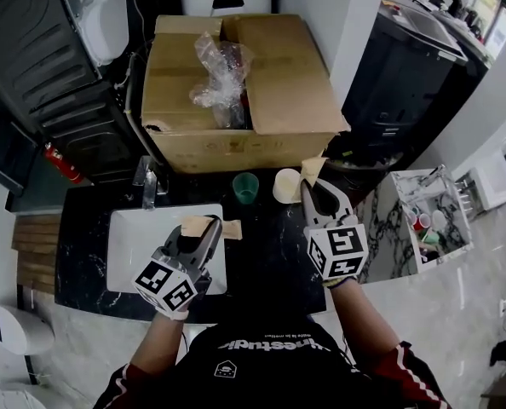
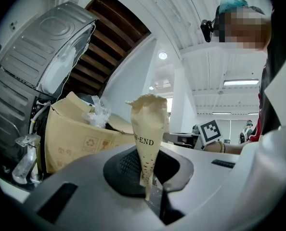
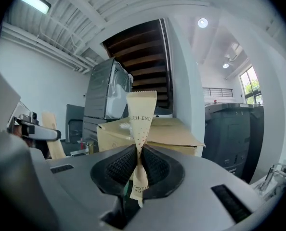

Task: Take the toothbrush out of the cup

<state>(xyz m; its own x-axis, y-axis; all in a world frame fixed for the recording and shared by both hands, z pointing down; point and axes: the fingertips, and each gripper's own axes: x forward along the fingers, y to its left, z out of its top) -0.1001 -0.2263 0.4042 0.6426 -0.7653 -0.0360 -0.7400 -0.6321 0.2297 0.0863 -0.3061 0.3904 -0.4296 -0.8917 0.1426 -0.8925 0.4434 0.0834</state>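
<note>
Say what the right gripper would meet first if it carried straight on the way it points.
Probably the cardboard box, which lies straight beyond the right gripper and its clamped paper toothbrush packet. The cream cup stands left of that line, though depth is unclear.

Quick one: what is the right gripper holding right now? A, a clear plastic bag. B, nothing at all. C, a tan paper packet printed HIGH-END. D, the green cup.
C: in the right gripper view the right gripper has its jaws pinched on the tan paper packet, which sticks up between the pads. The green cup stands apart on the counter.
</note>
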